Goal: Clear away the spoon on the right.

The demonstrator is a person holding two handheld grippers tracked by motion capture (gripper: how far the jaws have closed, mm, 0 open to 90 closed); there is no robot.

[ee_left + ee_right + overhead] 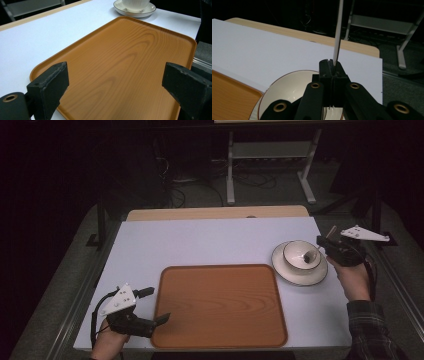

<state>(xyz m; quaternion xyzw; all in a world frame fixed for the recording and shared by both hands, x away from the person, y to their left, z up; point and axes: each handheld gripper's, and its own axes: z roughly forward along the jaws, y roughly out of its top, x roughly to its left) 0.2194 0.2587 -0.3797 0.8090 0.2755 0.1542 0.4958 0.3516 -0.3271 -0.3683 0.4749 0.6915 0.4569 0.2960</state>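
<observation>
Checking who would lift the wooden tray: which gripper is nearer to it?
Left. The left gripper has its open jaws at the tray's near left edge; the right gripper is off beyond it, over the bowl.

The place reads as a lab or test room rather than a home. A white work table (210, 240) with a bare wooden strip along its 12 o'clock edge stands on grey carpet (70, 270) in a dim room. At 12 o'clock behind it, loose cables (185, 180) trail across the floor beside the white metal legs of a stand (270, 160).
</observation>
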